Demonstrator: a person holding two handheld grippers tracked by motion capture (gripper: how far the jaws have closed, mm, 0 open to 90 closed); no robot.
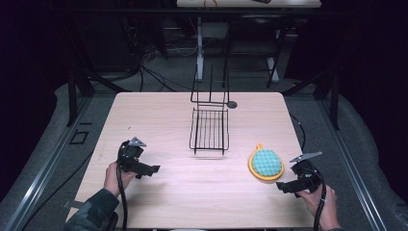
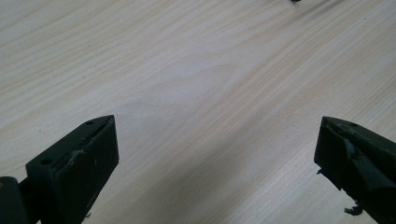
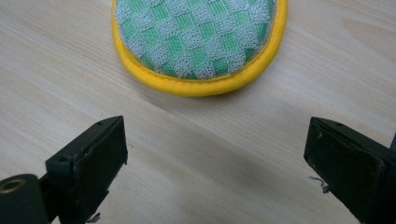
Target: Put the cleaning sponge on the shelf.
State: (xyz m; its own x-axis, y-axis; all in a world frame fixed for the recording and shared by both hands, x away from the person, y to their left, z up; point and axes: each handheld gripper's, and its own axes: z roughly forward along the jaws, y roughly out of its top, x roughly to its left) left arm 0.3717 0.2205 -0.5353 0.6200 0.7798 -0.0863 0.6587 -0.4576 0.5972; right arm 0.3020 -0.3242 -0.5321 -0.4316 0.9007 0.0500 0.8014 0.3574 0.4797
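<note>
Two grippers wait over a pale wooden table (image 1: 159,190), a black wire rack (image 1: 209,127) standing mid-table. Left gripper (image 2: 217,158) hovers over bare wood, jaws wide apart, holding nothing. Right gripper (image 3: 217,163), equally wide and empty, faces the round scrubbing pad (image 3: 198,37) just ahead: seemingly an approach, needing a short advance, then closing. Pad: green-checked top, yellow rim.

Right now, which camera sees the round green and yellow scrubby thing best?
The right gripper view: the sponge lies close ahead of the open jaws, showing its checkered green top and yellow rim, though its far side is cut off. The high view shows it whole but small, near the right gripper.
</note>
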